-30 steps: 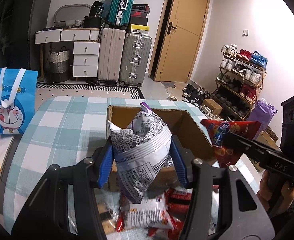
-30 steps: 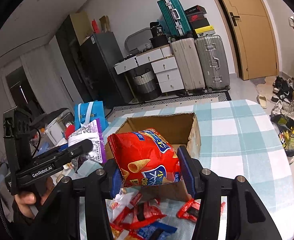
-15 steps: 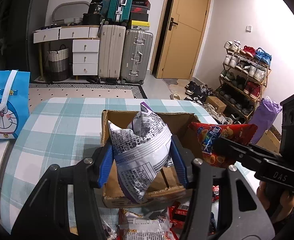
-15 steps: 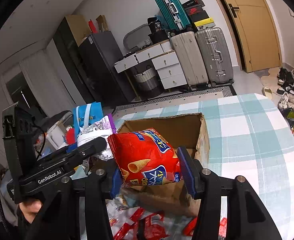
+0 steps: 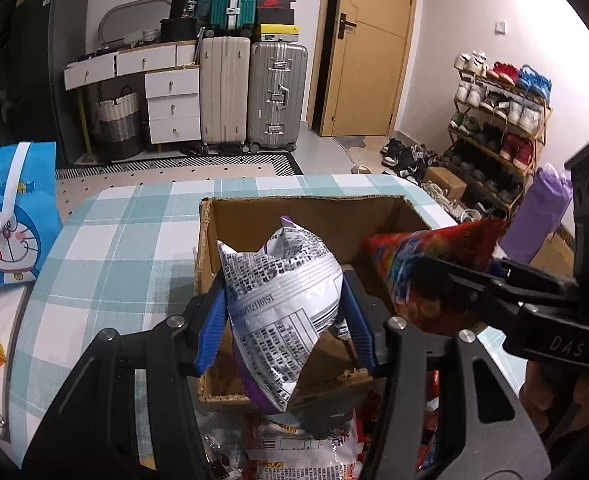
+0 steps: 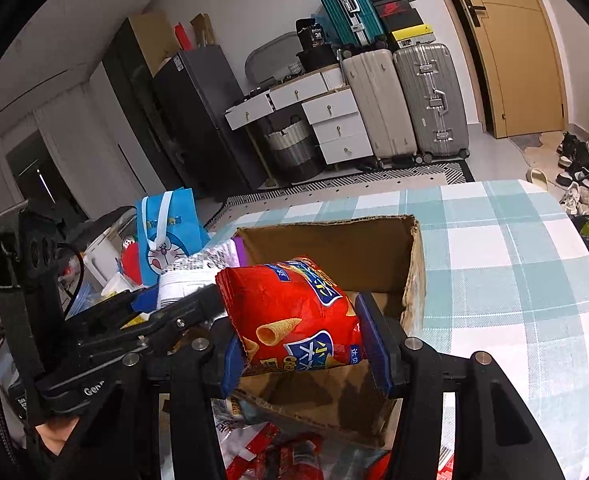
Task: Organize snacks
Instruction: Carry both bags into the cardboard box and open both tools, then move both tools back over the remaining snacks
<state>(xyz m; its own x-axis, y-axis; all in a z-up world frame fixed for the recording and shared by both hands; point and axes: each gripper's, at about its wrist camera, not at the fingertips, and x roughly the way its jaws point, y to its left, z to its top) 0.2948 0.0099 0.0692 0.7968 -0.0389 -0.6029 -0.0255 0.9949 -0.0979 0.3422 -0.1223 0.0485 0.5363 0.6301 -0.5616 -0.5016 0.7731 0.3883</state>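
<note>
Now both tilted down over cardboard box (image 5: 254, 216): left gripper (image 5: 282, 316) clamps white snack bag (image 5: 278, 300), right gripper (image 6: 302, 344) clamps red chip bag (image 6: 294, 316).

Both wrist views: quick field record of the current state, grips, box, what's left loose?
left gripper: shut on white and purple snack bag, over the box
right gripper: shut on red snack bag, over the box
cardboard box: open top, on checked tablecloth; contents hidden
loose snack packets: on the table, near side of the box
blue cartoon bag: left of the table
</note>
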